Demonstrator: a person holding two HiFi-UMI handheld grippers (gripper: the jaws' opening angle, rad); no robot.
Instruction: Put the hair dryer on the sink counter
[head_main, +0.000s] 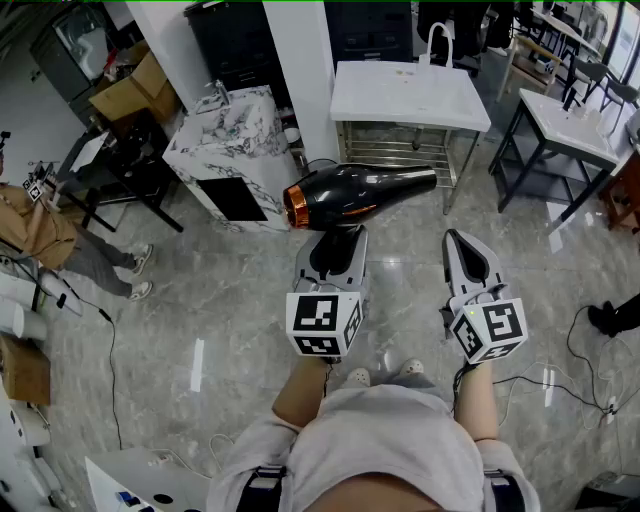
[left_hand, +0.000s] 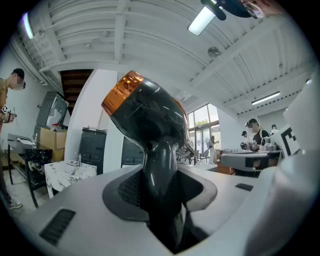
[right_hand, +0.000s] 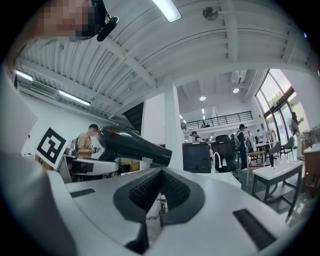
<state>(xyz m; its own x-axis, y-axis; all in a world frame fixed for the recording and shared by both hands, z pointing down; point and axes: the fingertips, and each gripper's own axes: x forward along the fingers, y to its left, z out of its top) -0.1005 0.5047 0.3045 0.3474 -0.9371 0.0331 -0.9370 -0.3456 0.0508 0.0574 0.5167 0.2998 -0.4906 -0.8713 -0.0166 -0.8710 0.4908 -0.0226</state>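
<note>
Hair dryer (head_main: 360, 190) in left tool (head_main: 338, 240)

left gripper (head_main: 337, 238) extended forward, jaws clamped on the hair dryer (head_main: 370, 190) handle; right gripper (head_main: 453, 238) level beside it, jaws together, empty.

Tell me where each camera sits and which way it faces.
Head view: on the person's head, facing steeply down; shows forearms, left hand-held gripper and right hand-held gripper.
Left gripper view: on the left hand-held gripper, looking along jaws shut on the hair dryer handle.
Right gripper view: on the right hand-held gripper, looking along closed, empty jaws.
All three show the hair dryer.
</note>
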